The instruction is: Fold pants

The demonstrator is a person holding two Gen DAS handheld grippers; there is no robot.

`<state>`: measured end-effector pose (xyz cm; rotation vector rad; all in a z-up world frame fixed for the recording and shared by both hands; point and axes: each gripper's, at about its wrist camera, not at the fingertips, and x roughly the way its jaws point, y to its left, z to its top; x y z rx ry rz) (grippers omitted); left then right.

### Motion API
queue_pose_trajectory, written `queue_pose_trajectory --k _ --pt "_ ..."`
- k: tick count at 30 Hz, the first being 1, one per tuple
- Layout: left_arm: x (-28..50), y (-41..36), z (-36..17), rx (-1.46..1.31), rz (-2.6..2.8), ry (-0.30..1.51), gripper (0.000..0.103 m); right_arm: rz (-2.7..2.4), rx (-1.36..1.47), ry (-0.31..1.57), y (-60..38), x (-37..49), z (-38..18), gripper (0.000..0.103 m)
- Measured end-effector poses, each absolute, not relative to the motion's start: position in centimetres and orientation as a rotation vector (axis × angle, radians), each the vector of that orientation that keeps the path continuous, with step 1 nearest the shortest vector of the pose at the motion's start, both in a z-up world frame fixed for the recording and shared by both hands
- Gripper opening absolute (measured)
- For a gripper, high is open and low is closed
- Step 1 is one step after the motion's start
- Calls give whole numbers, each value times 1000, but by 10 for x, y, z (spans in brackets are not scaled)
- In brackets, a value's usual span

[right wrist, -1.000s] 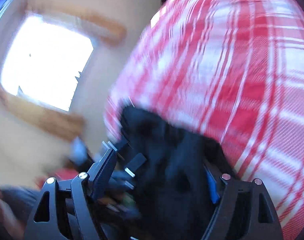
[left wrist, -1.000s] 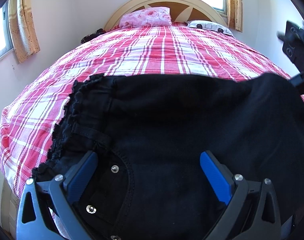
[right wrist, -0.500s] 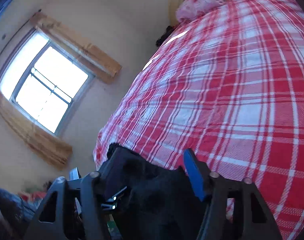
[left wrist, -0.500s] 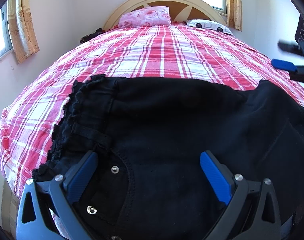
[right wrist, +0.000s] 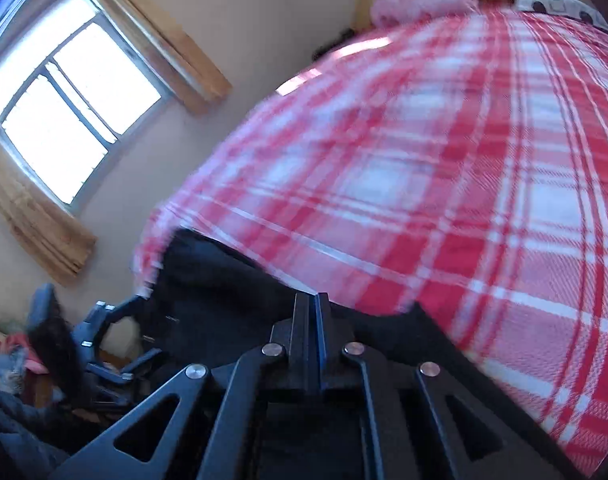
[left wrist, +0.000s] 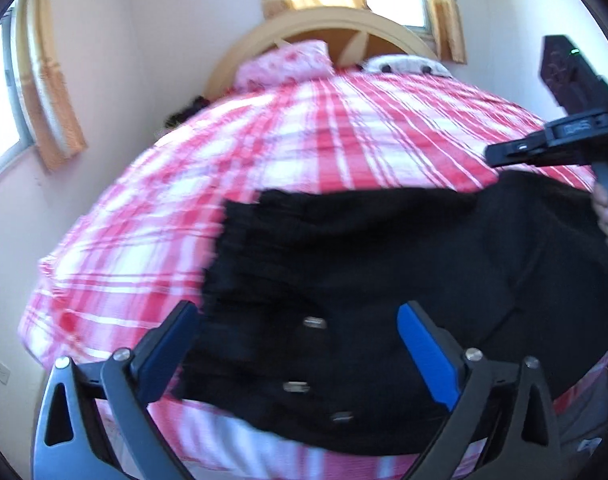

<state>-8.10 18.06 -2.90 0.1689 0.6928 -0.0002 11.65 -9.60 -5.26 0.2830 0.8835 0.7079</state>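
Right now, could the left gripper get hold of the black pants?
Probably yes. The left gripper stands open over the pants' buttoned end on the bed, with nothing between its fingers and the cloth.

I am seeing black pants (left wrist: 383,264) lying on a bedspread (left wrist: 327,136) checked in red, pink and white. I am noting blue pads on the left tool (left wrist: 300,340), a pink floral pillow (left wrist: 284,62), a tan headboard (left wrist: 323,24) and tan curtains (right wrist: 160,36).
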Motion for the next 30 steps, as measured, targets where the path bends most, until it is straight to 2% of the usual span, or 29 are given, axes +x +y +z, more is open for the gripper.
queue_pose_trajectory --k 6,11,14,19,23,30 --pt "-61 240 -27 -48 169 745 102 825 31 849 14 103 -24 4" --pt "-65 251 -44 12 259 794 102 809 -88 1005 117 141 -80 4" --pt "-75 258 -44 31 270 779 102 756 -122 986 140 154 -98 2" --pt "-75 266 -22 8 283 718 102 796 102 1010 120 168 -92 2" --pt "-70 253 -1 48 248 654 102 820 317 860 66 136 -45 2" --pt "-44 194 23 102 70 572 102 471 234 681 -59 38 18 3"
